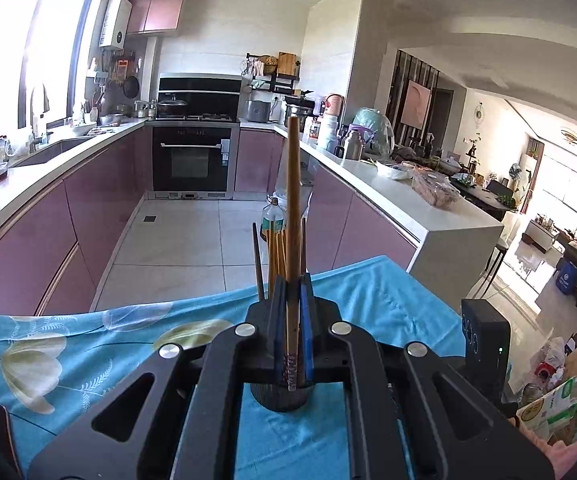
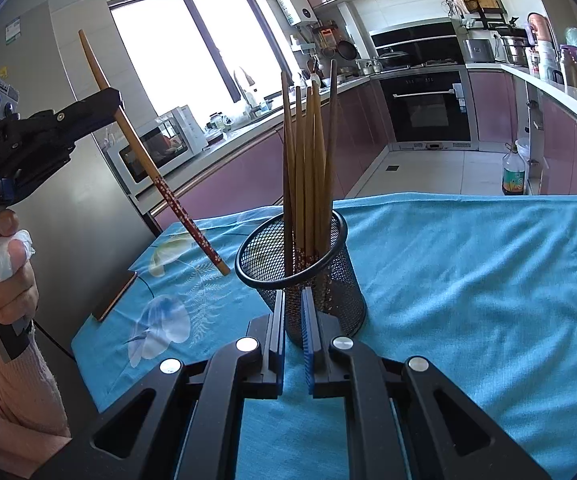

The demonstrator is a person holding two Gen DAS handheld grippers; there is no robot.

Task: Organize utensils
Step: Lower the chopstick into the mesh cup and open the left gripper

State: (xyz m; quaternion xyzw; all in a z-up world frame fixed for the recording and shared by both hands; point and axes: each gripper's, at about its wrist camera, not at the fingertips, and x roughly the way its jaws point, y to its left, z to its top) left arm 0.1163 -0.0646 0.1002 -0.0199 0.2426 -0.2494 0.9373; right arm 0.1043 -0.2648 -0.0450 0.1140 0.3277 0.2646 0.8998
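Observation:
My left gripper (image 1: 292, 292) is shut on a brown chopstick (image 1: 293, 220) with a red flowered end. In the right wrist view the left gripper (image 2: 114, 106) holds that chopstick (image 2: 144, 148) tilted, its lower end hanging just left of and above the rim of the black mesh holder (image 2: 320, 280). The holder stands on the blue cloth and has several chopsticks (image 2: 308, 152) upright in it. In the left wrist view the holder (image 1: 280, 396) shows below my fingers. My right gripper (image 2: 292, 300) is nearly closed and empty, right in front of the holder.
The table is covered by a blue flowered cloth (image 2: 468, 280). A dark flat board (image 2: 114, 296) lies at its left edge. A fridge (image 2: 48, 160) stands to the left. A bottle (image 2: 513, 172) stands on the floor beyond the table.

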